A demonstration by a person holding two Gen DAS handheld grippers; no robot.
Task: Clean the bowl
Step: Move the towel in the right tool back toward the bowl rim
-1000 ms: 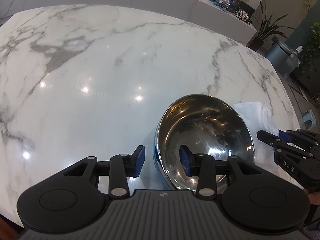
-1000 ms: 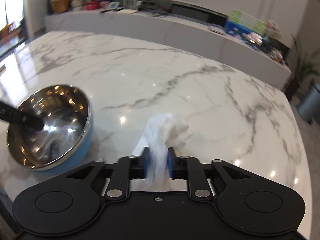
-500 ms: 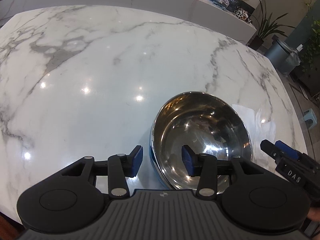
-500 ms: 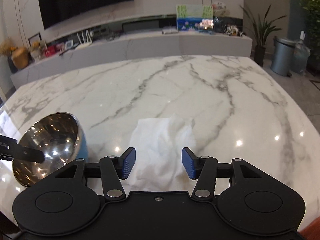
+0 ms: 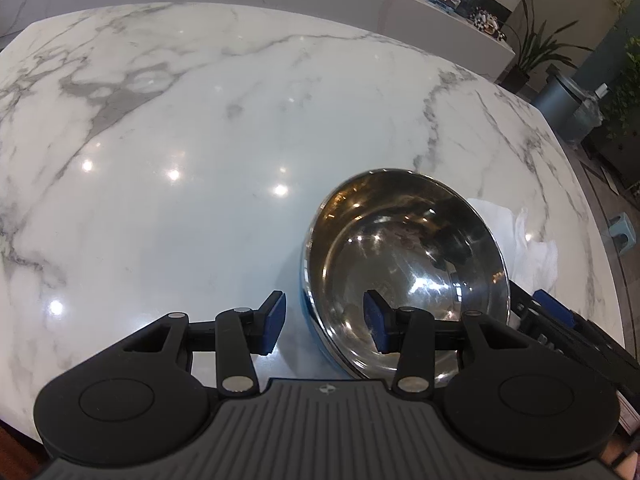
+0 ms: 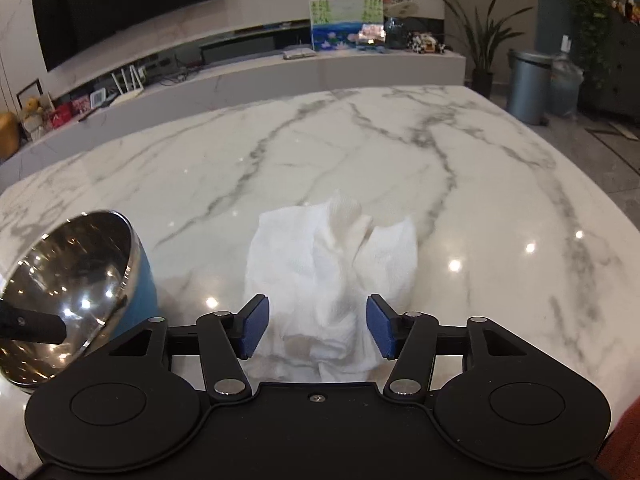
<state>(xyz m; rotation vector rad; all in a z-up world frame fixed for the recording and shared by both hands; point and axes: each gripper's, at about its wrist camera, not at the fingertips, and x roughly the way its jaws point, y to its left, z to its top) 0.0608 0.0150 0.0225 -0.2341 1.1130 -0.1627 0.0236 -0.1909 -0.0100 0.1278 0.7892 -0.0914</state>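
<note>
A steel bowl (image 5: 404, 264) with a blue outside rests on the marble table (image 5: 200, 140), tilted toward me. My left gripper (image 5: 325, 322) is open, with its jaws astride the bowl's near rim, one inside and one outside. The bowl also shows in the right wrist view (image 6: 72, 288), at the left. A crumpled white cloth (image 6: 332, 264) lies on the table right of the bowl. My right gripper (image 6: 316, 330) is open and empty, with the near end of the cloth between its jaws. The right gripper also shows in the left wrist view (image 5: 560, 320).
The table edge (image 5: 592, 216) runs close on the right. A grey bin (image 6: 528, 84) and plants stand beyond it. A long marble counter (image 6: 280, 76) with small items lies behind the table.
My right gripper has opened and let go of the cloth, which now lies on the table. That gripper has drawn back and turned. The left gripper has stayed open at the bowl's rim.
</note>
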